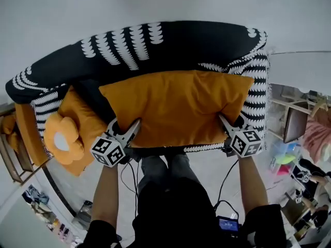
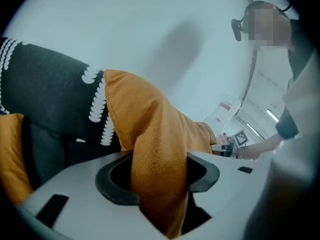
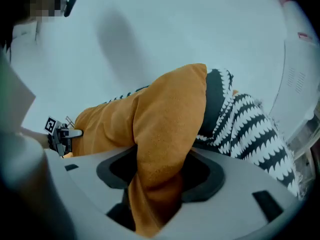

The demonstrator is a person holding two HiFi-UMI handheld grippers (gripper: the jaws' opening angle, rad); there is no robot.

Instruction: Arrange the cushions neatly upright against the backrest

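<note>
A large orange cushion [image 1: 178, 107] hangs lifted in front of the black sofa backrest with white fern print [image 1: 155, 48]. My left gripper [image 1: 130, 129] is shut on the cushion's near left corner, and orange fabric [image 2: 157, 184] is bunched between its jaws. My right gripper [image 1: 223, 122] is shut on the near right corner, where fabric [image 3: 157, 174] fills its jaws. A second orange cushion [image 1: 83, 123] lies flat on the sofa's left side. On it rests a flower-shaped orange pillow [image 1: 63, 138].
The sofa's right armrest [image 1: 257, 94] carries a black-and-white patterned throw. A wooden side table [image 1: 15, 143] stands left of the sofa, and a shelf with colourful items [image 1: 292, 133] stands to the right. Cables [image 1: 227, 182] hang by the person's legs.
</note>
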